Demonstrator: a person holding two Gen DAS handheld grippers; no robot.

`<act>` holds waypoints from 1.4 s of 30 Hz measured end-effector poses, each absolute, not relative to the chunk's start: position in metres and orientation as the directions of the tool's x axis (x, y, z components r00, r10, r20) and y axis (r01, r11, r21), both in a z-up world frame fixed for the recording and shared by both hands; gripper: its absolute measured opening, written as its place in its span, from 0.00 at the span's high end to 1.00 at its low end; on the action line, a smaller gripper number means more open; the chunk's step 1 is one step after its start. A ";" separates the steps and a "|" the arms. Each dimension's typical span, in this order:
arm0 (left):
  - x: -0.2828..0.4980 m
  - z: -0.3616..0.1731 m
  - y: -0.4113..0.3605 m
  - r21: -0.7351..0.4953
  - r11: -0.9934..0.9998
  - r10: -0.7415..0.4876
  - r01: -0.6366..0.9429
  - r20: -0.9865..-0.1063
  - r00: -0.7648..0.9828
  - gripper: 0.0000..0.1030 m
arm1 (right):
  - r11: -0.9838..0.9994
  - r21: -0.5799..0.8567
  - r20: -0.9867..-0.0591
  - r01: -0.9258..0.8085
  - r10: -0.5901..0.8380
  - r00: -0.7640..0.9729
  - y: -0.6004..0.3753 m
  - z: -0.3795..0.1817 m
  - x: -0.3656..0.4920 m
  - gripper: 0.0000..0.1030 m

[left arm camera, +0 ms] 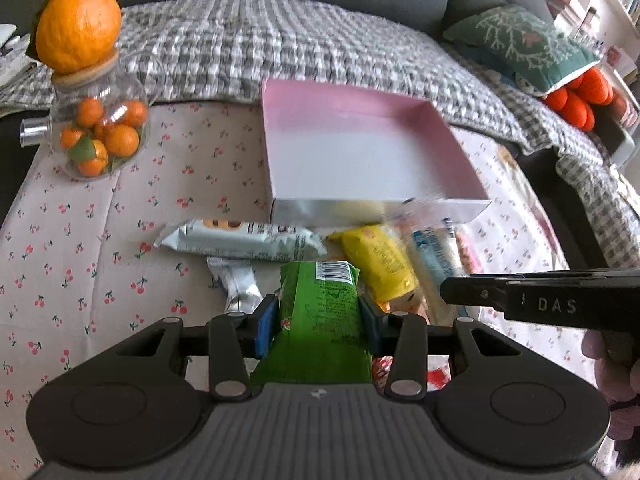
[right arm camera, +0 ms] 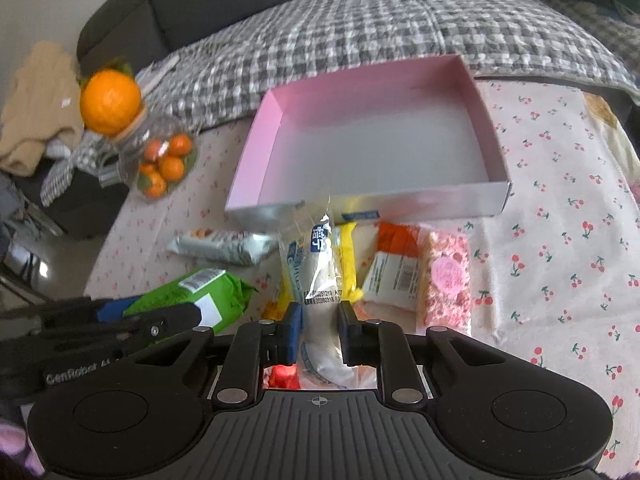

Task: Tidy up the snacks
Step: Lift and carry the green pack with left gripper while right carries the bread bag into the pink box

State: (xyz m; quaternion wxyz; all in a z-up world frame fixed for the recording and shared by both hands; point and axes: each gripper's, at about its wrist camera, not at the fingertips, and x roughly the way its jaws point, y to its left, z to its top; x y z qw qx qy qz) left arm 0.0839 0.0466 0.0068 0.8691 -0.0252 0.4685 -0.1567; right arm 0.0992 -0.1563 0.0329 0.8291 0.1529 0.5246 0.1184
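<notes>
My left gripper (left arm camera: 318, 320) is shut on a green snack packet (left arm camera: 320, 312), held just above the table; the packet also shows in the right wrist view (right arm camera: 200, 300). My right gripper (right arm camera: 318, 334) is shut on a clear-wrapped white snack with a blue label (right arm camera: 316, 272), seen blurred in the left view (left arm camera: 432, 248). An empty pink box (left arm camera: 360, 148) (right arm camera: 372, 140) stands beyond the pile. A white biscuit pack (left arm camera: 244, 240) (right arm camera: 224, 246), a yellow packet (left arm camera: 380, 260) (right arm camera: 348, 256), an orange-and-white packet (right arm camera: 394, 268) and a pink packet (right arm camera: 446, 280) lie on the cloth.
A glass jar of small oranges (left arm camera: 100, 132) (right arm camera: 160, 164) with a large orange (left arm camera: 78, 26) on its lid stands at the far left. A checked blanket (left arm camera: 280, 48) and a dark sofa lie behind the cherry-print tablecloth (left arm camera: 80, 240). A green cushion (left arm camera: 520, 44) is at the far right.
</notes>
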 end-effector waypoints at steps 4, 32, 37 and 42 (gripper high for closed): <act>0.088 0.019 0.045 -0.222 0.946 -0.319 0.237 -0.780 0.539 0.62 | 0.903 0.430 -0.802 -0.002 0.382 0.460 -0.168 0.043 0.106 0.92; 0.086 0.013 0.042 -0.198 0.960 -0.276 0.197 -0.786 0.554 0.62 | 0.964 0.260 -0.899 -0.051 0.260 0.353 -0.125 -0.001 0.118 0.72; 0.083 0.019 0.044 -0.210 0.956 -0.292 0.206 -0.769 0.569 0.62 | 0.950 0.311 -0.881 -0.023 0.297 0.369 -0.138 0.010 0.115 0.73; 0.085 0.023 0.043 -0.220 0.954 -0.297 0.201 -0.754 0.585 0.62 | 0.929 0.368 -0.850 0.022 0.327 0.413 -0.156 0.026 0.114 0.73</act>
